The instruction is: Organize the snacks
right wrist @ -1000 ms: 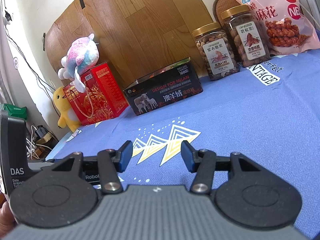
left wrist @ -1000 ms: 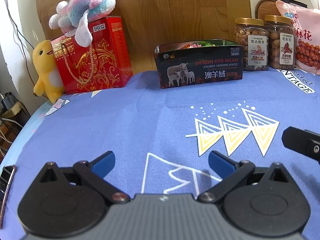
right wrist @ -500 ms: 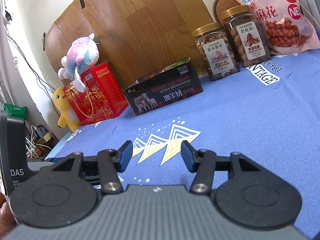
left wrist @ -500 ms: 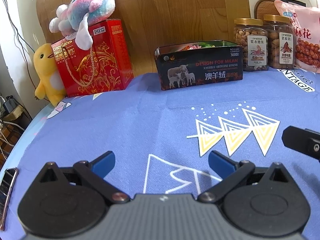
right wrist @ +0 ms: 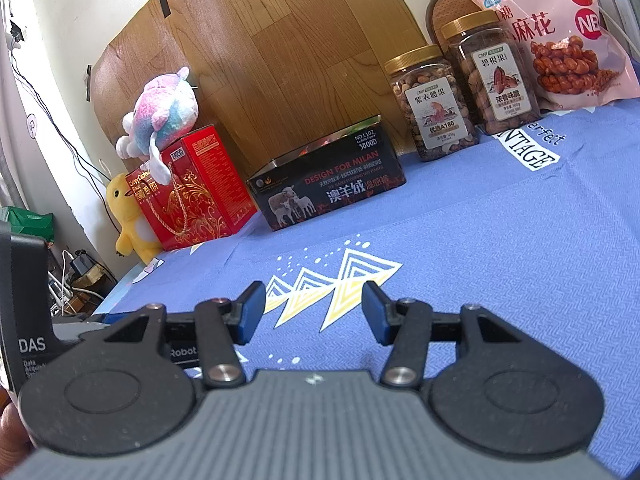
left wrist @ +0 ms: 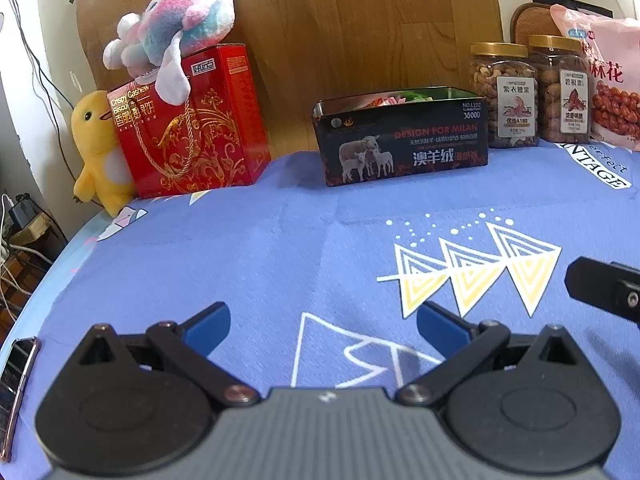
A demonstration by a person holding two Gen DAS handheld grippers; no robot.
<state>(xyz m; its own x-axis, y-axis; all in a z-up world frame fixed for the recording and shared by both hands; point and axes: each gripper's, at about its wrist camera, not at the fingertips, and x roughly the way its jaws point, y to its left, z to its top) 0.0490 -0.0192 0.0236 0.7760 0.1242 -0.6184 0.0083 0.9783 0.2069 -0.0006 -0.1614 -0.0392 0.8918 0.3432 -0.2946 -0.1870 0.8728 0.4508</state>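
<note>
An open black tin (left wrist: 404,136) holding snack packets stands at the back of the blue cloth; it also shows in the right wrist view (right wrist: 326,186). To its right are two gold-lidded nut jars (left wrist: 504,96) (right wrist: 432,104) and a pink bag of fried twists (left wrist: 612,80) (right wrist: 556,32). A red biscuit box (left wrist: 192,128) (right wrist: 196,192) stands to the left. My left gripper (left wrist: 323,326) is open and empty, low over the cloth. My right gripper (right wrist: 314,312) is open and empty, also well short of the tin.
A pink-blue plush (left wrist: 176,40) sits on the red box and a yellow duck plush (left wrist: 98,152) leans beside it. A wood-pattern panel (left wrist: 340,28) backs the table. A phone (left wrist: 16,388) lies at the table's left edge. The right gripper's body (left wrist: 604,292) shows at right.
The left wrist view has shifted slightly, with the back objects sitting a little lower and to the right in frame. The right gripper has not moved. Both stay open.
</note>
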